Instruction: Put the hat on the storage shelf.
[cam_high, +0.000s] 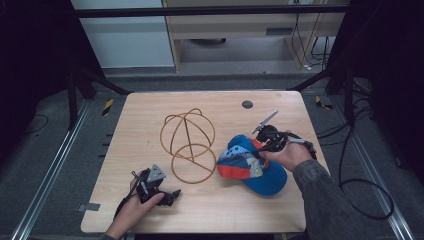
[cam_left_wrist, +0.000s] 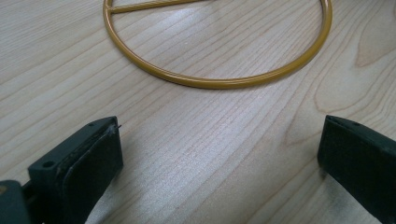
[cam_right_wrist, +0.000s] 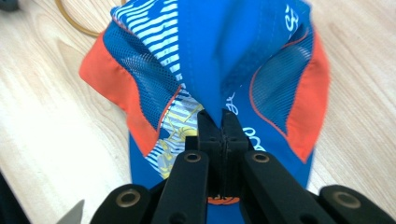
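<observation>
The cap (cam_high: 252, 165), blue with orange panels and striped print, lies on the table (cam_high: 150, 107) just right of the wire stand (cam_high: 189, 145), its near edge touching or almost touching the stand's base ring. The stand is a gold wire frame, a domed cage on a round base, standing upright near the table's middle.

The right gripper (cam_high: 261, 145) sits at the far right side of the cap, held in the person's right hand (cam_high: 290, 154), which comes across from the side away from the stand. In the right gripper view its jaws are pinched together on a fold of the cap's blue fabric (cam_right_wrist: 219, 70); the cloth gathers into a ridge that runs away from the pads, with mesh and orange panels falling off to either side. A short arc of the stand's ring (cam_right_wrist: 70, 18) shows at the top left corner of that view, beyond the cap.

The left gripper (cam_high: 172, 195) rests low on the table in front of the stand, on the side away from the cap, held in the left hand (cam_high: 135, 207). Its jaws stand wide apart with bare wood between them and nothing in their grasp. In the left gripper view the stand's base ring (cam_left_wrist: 215, 81) lies just ahead of the pads, flat on the wood, clear of both.
</observation>
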